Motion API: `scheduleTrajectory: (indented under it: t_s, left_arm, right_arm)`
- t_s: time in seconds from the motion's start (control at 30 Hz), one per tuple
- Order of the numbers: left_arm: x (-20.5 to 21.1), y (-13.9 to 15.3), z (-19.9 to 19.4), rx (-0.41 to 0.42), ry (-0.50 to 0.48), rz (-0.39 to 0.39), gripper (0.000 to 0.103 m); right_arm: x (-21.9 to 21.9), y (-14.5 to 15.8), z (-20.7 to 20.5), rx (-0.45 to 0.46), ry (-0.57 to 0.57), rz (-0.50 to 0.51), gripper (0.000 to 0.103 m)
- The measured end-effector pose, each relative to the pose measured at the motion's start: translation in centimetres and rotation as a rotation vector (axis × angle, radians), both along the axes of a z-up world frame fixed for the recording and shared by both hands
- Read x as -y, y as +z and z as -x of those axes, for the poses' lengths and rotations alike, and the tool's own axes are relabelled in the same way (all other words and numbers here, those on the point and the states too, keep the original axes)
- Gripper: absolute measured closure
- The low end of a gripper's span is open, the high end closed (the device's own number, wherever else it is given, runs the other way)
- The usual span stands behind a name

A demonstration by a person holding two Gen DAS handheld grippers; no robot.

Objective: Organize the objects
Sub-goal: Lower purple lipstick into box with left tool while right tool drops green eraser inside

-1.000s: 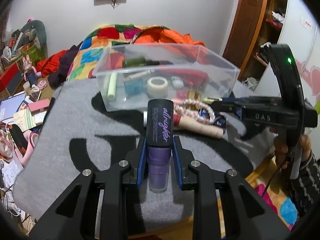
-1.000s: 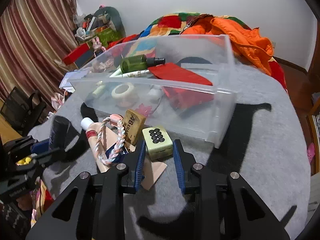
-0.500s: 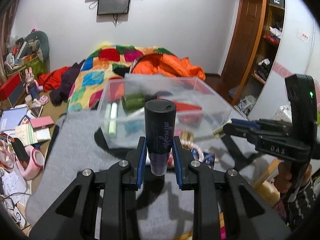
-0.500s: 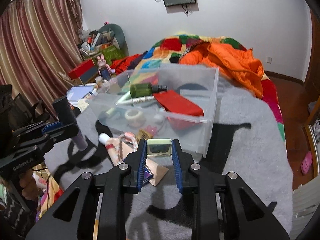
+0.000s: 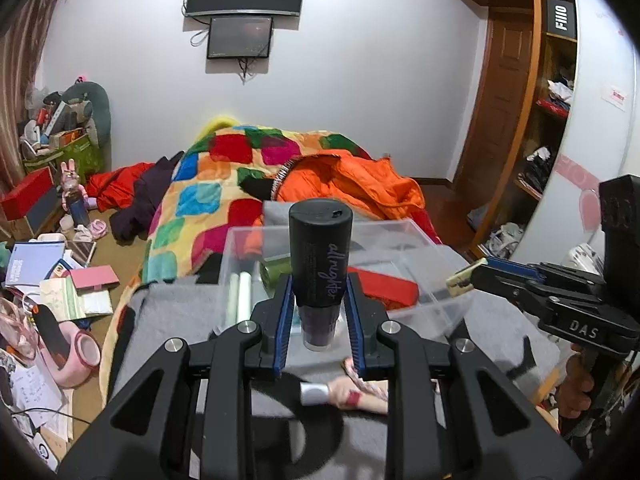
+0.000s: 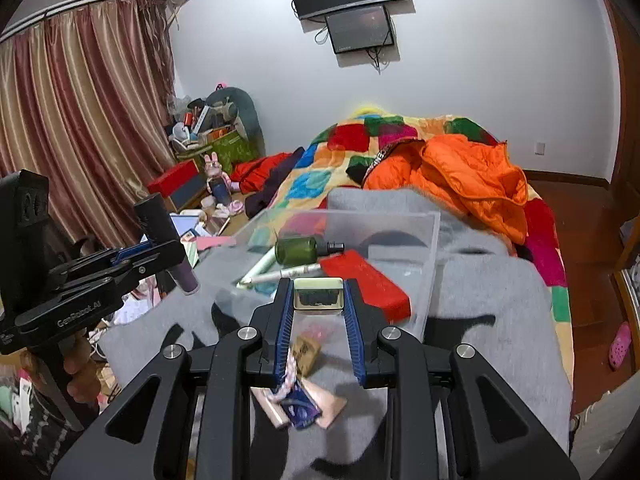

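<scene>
Left wrist view: the bottle (image 5: 320, 268) is clenched in the left gripper (image 5: 320, 312) above the bin (image 5: 420, 308). A small tin (image 6: 318, 294) is clenched in the right gripper (image 6: 318, 312) (edge-on). Either could slip, being gripped low.

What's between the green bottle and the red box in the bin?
Nothing lies between them. In the right wrist view the green bottle's black nozzle points at the red box with only a narrow gap of clear bin between.
</scene>
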State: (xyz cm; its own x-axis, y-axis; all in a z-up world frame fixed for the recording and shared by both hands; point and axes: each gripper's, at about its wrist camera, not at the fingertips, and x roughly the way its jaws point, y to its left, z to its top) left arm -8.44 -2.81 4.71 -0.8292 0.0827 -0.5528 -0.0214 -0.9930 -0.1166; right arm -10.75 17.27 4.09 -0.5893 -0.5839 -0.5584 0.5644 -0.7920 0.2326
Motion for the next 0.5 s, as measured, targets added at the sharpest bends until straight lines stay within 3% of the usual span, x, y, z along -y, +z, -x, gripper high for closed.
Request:
scheduleTrajectory:
  t_s: [0.5]
  left_arm:
    - [2.3, -1.8, 4.9, 0.055, 0.066, 0.008, 0.078]
  right_arm:
    - [2.1, -1.7, 3.7, 0.044, -0.012, -0.026, 0.081]
